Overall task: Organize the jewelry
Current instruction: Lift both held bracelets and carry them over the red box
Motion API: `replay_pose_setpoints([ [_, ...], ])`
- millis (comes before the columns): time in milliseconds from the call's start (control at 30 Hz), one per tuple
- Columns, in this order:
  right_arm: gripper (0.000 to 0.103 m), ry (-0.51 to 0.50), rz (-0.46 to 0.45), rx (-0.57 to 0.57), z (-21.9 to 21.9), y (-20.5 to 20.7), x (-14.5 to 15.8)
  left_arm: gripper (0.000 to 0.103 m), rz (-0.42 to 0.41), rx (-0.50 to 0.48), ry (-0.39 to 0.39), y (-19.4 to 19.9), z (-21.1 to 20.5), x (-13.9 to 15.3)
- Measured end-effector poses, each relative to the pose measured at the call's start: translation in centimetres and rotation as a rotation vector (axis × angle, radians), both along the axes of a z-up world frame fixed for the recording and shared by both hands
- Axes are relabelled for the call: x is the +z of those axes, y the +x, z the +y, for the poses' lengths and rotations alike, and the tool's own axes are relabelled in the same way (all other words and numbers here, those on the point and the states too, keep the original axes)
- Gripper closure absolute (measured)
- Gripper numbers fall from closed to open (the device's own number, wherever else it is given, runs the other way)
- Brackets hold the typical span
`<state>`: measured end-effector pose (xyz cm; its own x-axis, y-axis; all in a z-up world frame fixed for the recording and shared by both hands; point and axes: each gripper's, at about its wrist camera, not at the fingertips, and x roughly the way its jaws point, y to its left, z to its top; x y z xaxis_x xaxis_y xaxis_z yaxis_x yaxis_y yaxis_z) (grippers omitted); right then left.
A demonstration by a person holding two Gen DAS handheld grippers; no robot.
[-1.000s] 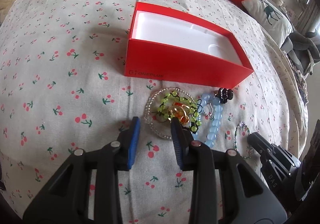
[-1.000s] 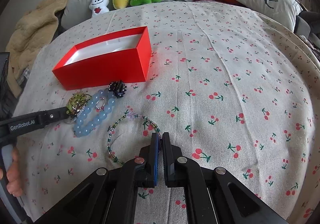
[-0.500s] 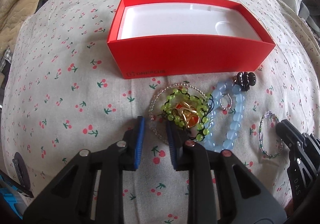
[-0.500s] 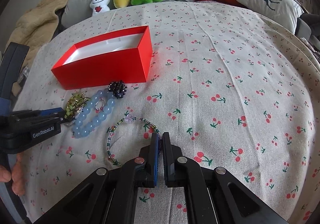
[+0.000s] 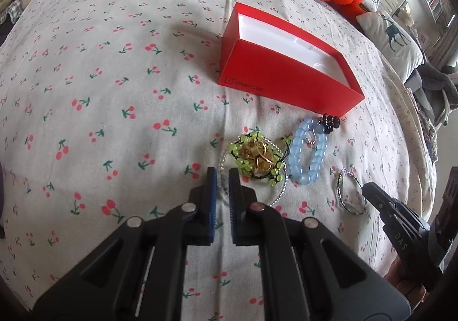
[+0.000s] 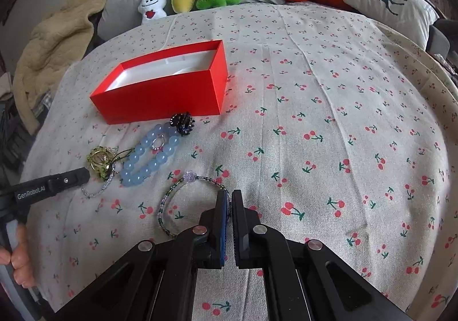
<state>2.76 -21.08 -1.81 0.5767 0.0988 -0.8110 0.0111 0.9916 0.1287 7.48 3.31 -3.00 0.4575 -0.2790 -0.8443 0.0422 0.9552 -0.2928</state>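
Left wrist view: the left gripper (image 5: 221, 186) has its jaws pinched narrow on the near rim of the clear beaded bracelet (image 5: 279, 195), which lies under the green bead tangle (image 5: 257, 156) just short of the red box (image 5: 286, 75). It's a light, floppy strand that looks likely to drag its neighbours, so grip the strand itself. The right gripper (image 6: 228, 200) sits nearly closed on the thin seed-bead bracelet (image 6: 171, 200); whether it truly grips, I can't tell.
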Motion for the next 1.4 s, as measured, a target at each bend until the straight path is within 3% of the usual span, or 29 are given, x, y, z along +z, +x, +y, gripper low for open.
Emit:
replay_pose_setpoints([
  [333, 0.1, 0.065, -0.037, 0.034, 0.4, -0.6, 2.8, 0.094, -0.054, 0.008, -0.039, -1.6, 2.6, 2.2],
  [533, 0.1, 0.158, -0.038, 0.077, 0.1, -0.7, 4.0, 0.094, -0.126, -0.002, -0.071, -2.3, 3.4, 5.2],
  [733, 0.096, 0.112, -0.028, 0.032, -0.7, -0.5, 4.1, 0.094, -0.196, -0.024, -0.096, -3.1, 3.2, 8.1],
  [767, 0.088, 0.098, -0.009, 0.016, -0.8, -0.3, 3.7, 0.094, -0.205, -0.03, -0.104, -3.3, 3.1, 8.5],
  [833, 0.087, 0.083, 0.025, 0.005, -0.7, 0.0, 2.8, 0.094, -0.214, -0.045, -0.112, -3.5, 2.8, 9.0],
  [900, 0.074, 0.076, 0.048, 0.014, -0.4, -0.1, 1.9, 0.094, -0.218, -0.06, -0.113, -3.8, 2.4, 9.2],
  [967, 0.017, 0.05, 0.042, 0.018, 0.2, -0.5, 1.4, 0.094, -0.221, -0.07, -0.109, -4.0, 2.1, 9.3],
  [1000, 0.015, 0.037, 0.014, 0.027, 0.6, -0.8, 1.4, 0.094, -0.22, -0.072, -0.109, -4.0, 2.0, 9.3],
  [1200, 0.015, -0.043, 0.055, 0.08, 2.6, 0.5, -1.6, 0.094, -0.195, -0.074, -0.107, -4.0, 1.6, 8.5],
  [1300, 0.016, -0.117, 0.013, 0.081, 3.3, 0.7, -2.2, 0.094, -0.185, -0.076, -0.105, -4.0, 1.4, 8.2],
  [1400, 0.029, -0.15, -0.004, 0.081, 3.6, 0.8, -2.2, 0.094, -0.174, -0.076, -0.102, -3.9, 1.1, 7.8],
])
